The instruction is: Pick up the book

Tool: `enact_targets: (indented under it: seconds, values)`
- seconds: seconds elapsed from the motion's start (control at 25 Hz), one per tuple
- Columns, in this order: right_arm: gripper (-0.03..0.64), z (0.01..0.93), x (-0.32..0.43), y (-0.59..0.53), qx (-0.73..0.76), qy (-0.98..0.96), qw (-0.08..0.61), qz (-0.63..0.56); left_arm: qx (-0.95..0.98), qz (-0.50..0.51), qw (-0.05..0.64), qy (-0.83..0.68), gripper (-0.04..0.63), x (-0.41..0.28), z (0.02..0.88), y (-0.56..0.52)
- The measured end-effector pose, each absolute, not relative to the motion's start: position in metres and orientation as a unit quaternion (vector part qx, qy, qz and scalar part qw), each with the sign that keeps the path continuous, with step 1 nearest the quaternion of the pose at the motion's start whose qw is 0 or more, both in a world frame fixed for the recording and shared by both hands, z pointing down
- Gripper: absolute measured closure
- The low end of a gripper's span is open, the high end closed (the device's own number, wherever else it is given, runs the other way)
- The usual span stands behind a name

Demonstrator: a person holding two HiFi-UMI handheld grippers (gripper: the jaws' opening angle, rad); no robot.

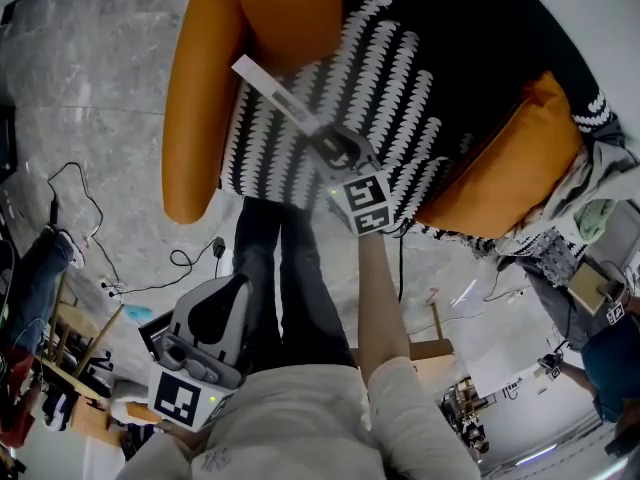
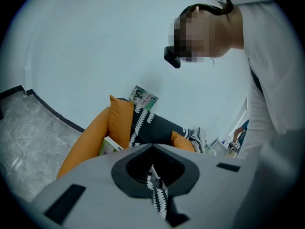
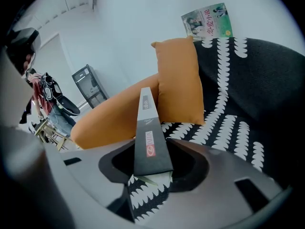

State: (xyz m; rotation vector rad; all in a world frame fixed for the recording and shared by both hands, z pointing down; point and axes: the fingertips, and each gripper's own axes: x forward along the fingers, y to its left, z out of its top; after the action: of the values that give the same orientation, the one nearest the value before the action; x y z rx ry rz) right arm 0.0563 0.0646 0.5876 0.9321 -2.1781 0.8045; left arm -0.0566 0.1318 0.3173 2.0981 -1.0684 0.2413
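Observation:
A thin book [image 1: 272,90] with a dark cover and a white top band stands on edge over the black-and-white patterned sofa seat [image 1: 420,78], close to the orange armrest [image 1: 200,98]. My right gripper [image 1: 325,143] is shut on its near end. In the right gripper view the book [image 3: 150,132] rises out of the right gripper [image 3: 151,168], its pages showing at the bottom. My left gripper [image 1: 222,303] hangs low beside the person's legs, away from the sofa. In its own view the left gripper [image 2: 152,171] holds nothing, and its jaws' spacing is unclear.
An orange cushion [image 3: 178,80] leans at the sofa's back corner, with a colourful magazine [image 3: 207,22] propped above it. Another orange cushion [image 1: 510,168] and crumpled clothes [image 1: 600,168] lie at the seat's right. Cables [image 1: 90,218] trail on the grey floor. Another person [image 1: 600,338] stands at the right.

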Motion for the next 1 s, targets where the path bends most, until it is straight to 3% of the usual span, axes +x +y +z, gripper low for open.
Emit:
enact_targets:
  seconds: [0.6, 1.0]
  values:
    - [0.466, 0.57, 0.057, 0.07, 0.364, -0.817, 0.277, 0.352, 0.825, 0.081, 0.367, -0.423, 0.586, -0.054, 0.309, 0.134]
    - [0.468, 0.54, 0.059, 0.072, 0.401, -0.798, 0.193, 0.407, 0.832, 0.07, 0.348, -0.427, 0.586, -0.061, 0.292, 0.132]
